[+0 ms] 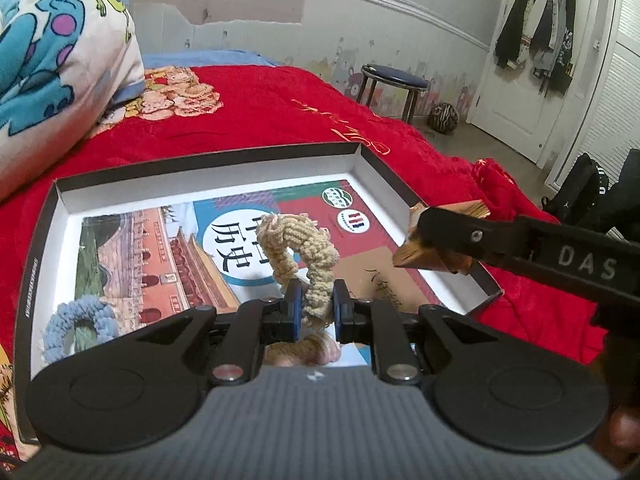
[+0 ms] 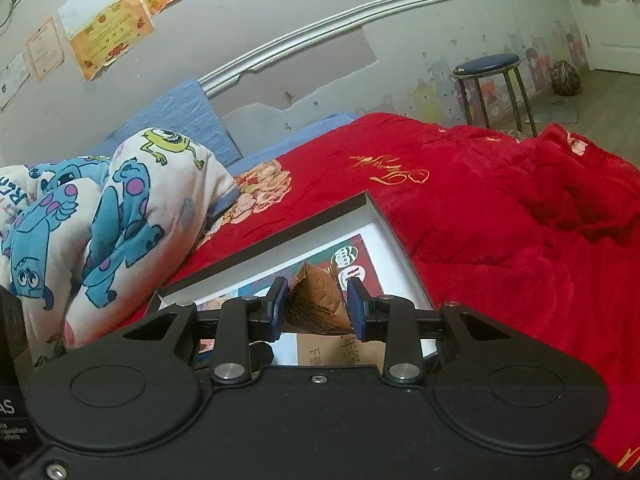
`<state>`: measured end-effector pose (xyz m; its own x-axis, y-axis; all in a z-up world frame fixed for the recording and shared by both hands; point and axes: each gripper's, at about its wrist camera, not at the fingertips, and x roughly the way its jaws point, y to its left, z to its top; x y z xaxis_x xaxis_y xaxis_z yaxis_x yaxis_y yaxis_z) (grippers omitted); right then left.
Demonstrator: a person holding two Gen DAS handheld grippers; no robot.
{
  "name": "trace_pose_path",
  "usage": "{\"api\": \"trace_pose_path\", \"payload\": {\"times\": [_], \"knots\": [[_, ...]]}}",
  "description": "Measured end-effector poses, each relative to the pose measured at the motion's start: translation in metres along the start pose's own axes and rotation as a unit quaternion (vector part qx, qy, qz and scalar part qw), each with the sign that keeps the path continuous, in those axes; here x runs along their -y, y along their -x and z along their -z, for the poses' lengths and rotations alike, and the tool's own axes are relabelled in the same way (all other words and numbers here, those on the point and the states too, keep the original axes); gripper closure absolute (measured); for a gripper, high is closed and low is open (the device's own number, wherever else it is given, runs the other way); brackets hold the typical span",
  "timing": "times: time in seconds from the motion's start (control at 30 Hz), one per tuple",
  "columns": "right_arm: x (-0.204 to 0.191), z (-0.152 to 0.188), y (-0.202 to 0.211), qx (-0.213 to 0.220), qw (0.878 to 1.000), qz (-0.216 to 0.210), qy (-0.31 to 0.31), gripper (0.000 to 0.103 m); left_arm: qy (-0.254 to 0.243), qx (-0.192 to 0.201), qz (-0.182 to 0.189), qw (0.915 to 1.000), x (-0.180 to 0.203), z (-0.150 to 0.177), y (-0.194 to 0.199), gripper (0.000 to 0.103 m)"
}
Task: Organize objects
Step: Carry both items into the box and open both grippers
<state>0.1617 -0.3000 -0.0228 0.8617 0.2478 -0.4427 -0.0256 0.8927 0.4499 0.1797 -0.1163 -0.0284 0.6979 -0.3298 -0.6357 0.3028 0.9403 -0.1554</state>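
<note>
- Beige scrunchie (image 1: 298, 258), frame centre, clamped in the left gripper (image 1: 316, 304) over the box (image 1: 200, 168).
- Right gripper (image 2: 317, 305) pinches a gold packet (image 2: 316, 300); blue scrunchie (image 1: 80, 326) lower left.

On the bed's red blanket (image 1: 260, 120) we list one shallow box (image 1: 208, 160) lined with a printed sheet. Our left gripper (image 1: 316, 308) clamps a beige scrunchie (image 1: 300, 248); a blue scrunchie (image 1: 80, 324) lies inside. Our right gripper (image 1: 416, 236) pinches a brown packet (image 1: 416, 258) over the right rim.

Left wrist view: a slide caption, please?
Left gripper pinches a beige knitted scrunchie above an open black-rimmed cardboard box.
</note>
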Motion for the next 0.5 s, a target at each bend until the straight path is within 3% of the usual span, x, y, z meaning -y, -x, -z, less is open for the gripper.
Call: {"api": "trace_pose_path", "payload": {"times": [0.5], "knots": [[-0.003,0.012,-0.014,-0.026,1.0,0.005,0.001,0.072,-0.002,-0.013,0.006,0.9999,-0.001,0.007,-0.004,0.084]]}}
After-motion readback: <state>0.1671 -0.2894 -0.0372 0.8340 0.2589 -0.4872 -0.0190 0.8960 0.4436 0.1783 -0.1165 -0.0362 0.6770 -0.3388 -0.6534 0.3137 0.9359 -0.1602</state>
